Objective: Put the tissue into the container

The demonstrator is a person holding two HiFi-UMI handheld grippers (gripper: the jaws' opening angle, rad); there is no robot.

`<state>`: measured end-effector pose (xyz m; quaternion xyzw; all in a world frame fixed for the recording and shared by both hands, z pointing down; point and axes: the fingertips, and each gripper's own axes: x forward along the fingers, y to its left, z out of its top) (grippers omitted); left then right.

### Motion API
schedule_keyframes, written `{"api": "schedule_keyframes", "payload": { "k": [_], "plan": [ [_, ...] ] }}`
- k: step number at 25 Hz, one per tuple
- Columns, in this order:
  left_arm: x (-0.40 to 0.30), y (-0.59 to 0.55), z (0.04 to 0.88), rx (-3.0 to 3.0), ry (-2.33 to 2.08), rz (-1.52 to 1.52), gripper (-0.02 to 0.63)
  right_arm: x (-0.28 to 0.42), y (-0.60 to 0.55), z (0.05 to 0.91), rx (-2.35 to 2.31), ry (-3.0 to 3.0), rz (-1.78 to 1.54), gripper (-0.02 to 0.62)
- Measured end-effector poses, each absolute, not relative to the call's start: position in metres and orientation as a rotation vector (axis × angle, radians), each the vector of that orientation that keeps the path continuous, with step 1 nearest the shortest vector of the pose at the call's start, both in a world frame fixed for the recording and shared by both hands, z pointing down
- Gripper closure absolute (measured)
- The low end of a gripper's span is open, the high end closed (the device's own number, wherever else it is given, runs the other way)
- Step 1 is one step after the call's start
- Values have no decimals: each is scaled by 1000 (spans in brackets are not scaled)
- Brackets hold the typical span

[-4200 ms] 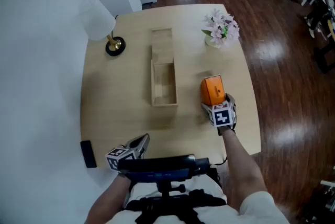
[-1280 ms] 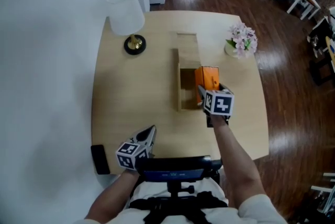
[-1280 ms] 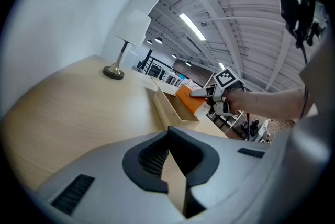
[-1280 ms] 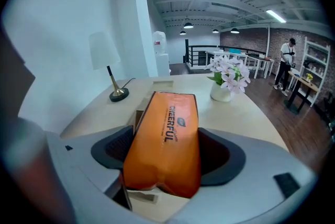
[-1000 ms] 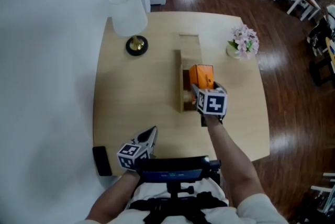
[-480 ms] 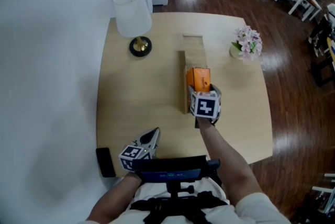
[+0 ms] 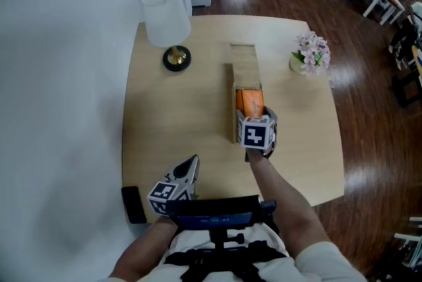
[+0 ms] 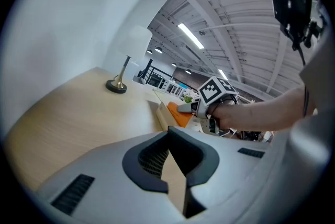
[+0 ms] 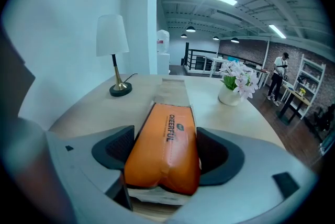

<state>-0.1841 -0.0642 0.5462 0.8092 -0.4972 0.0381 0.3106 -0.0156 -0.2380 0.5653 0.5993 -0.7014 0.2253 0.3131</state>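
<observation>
- Orange tissue pack (image 7: 250, 101) lies in the near part of the long wooden container (image 7: 242, 58), mid-table.
- Right gripper (image 7: 253, 121) grasps the pack's near end, both pads pressing its sides.
- Left gripper (image 7: 191, 166) hovers over the table (image 7: 171, 116) near its near edge, jaws together, empty.
- Lamp (image 7: 168, 17) far left; flowers (image 7: 310, 53) far right.

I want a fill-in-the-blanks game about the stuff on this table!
1. The right gripper squeezes a tissue pack that is coloured ___.
2. The lamp has a ___ shade.
3. The wooden container lies between the lamp and the pot of ___.
4. The left gripper holds ___.

Missing words: orange; white; flowers; nothing.
</observation>
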Motion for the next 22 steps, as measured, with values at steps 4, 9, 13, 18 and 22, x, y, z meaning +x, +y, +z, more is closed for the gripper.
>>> {"api": "schedule_keyframes", "payload": {
  "k": [4, 9, 13, 18, 22],
  "plan": [
    [-186, -65, 546, 2126, -1322, 104, 618, -13, -236, 571, 1572, -1843, 583, 225],
    [-182, -65, 543, 2128, -1314, 98, 618, -22, -231, 578, 1494, -1878, 621, 225],
    [-176, -66, 537, 2148, -1301, 89, 618, -21, -226, 581, 1457, -1893, 650, 225],
    [-169, -68, 531, 2166, -1299, 84, 618, -19, -219, 575, 1443, -1943, 651, 225],
    [-167, -71, 522, 2169, -1324, 82, 618, -12, -212, 567, 1428, -1983, 642, 225]
  ]
}}
